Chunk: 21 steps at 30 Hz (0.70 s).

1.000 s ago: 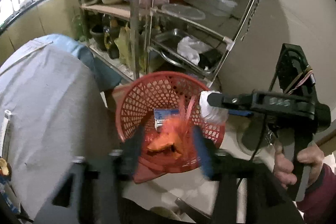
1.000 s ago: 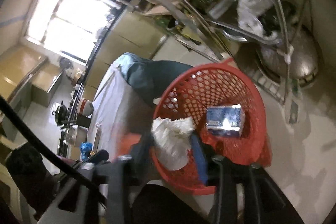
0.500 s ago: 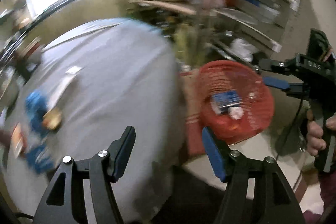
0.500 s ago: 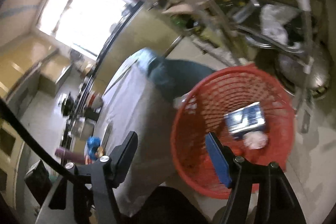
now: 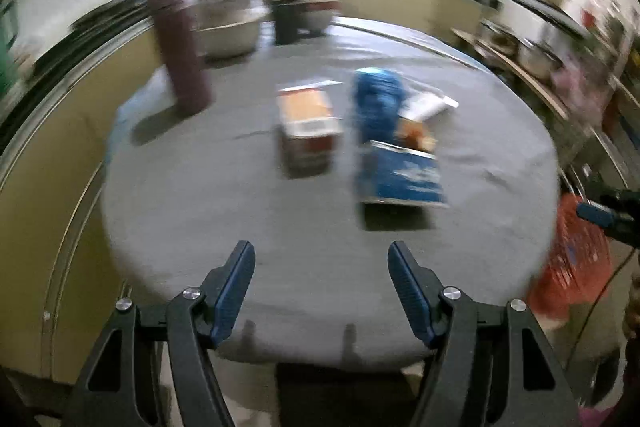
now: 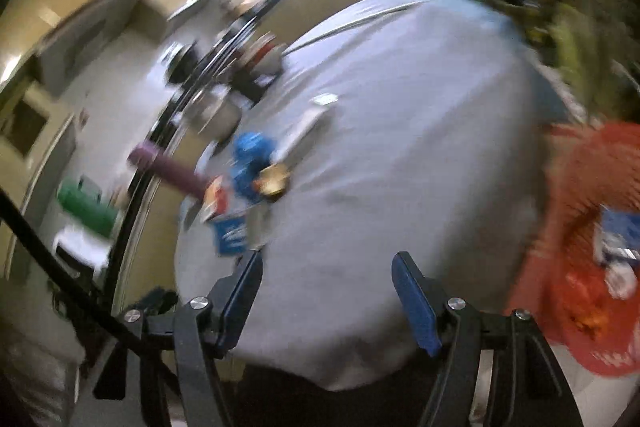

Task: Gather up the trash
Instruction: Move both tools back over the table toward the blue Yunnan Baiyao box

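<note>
Now | left gripper (image 5: 321, 287) and right gripper (image 6: 327, 297) both gaped, empty | blue carton (image 5: 402, 177) lay mid-table (image 5: 200, 211) beside orange box (image 5: 308, 131) | likely light, crushable; pinch across narrow sides.

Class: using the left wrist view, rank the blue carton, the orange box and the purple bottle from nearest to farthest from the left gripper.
From the left gripper:
1. Blue carton, ahead, slightly right.
2. Orange box, centre, a little farther back.
3. Purple bottle, far left, standing upright.
</note>
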{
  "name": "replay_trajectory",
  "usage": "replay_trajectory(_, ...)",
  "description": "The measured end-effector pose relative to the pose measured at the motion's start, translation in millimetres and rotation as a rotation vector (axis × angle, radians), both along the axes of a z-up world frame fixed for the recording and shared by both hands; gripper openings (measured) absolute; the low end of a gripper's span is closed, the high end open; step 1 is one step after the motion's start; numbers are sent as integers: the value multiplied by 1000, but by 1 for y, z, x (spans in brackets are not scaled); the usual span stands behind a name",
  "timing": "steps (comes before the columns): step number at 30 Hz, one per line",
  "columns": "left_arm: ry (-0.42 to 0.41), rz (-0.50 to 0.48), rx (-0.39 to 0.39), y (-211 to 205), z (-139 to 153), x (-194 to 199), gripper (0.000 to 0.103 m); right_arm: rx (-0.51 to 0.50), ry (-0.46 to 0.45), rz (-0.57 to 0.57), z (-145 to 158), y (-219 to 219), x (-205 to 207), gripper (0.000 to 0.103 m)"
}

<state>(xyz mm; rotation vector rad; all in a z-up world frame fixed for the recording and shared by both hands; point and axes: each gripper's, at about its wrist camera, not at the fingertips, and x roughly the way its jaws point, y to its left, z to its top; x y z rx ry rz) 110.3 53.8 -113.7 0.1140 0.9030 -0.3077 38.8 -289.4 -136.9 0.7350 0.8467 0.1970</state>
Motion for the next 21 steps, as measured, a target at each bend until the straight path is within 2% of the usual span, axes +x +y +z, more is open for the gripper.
replay_trajectory(6, 2, 84, -40, 38, -2, 14, 70, 7, -42, 222, 6, 66, 84, 71)
replay_trajectory(13, 33, 130, -40, 60, -15, 26, 70, -4, -34, 321, -16, 108, 153, 71)
replay_trajectory(17, 56, 170, -53, 73, -22, 33, 70, 2, 27, 373, -33, 127, 160, 71)
replay_trajectory(21, 58, 189, -51, 78, -24, 40, 70, 14, 50, 491, -34, 147, 129, 71)
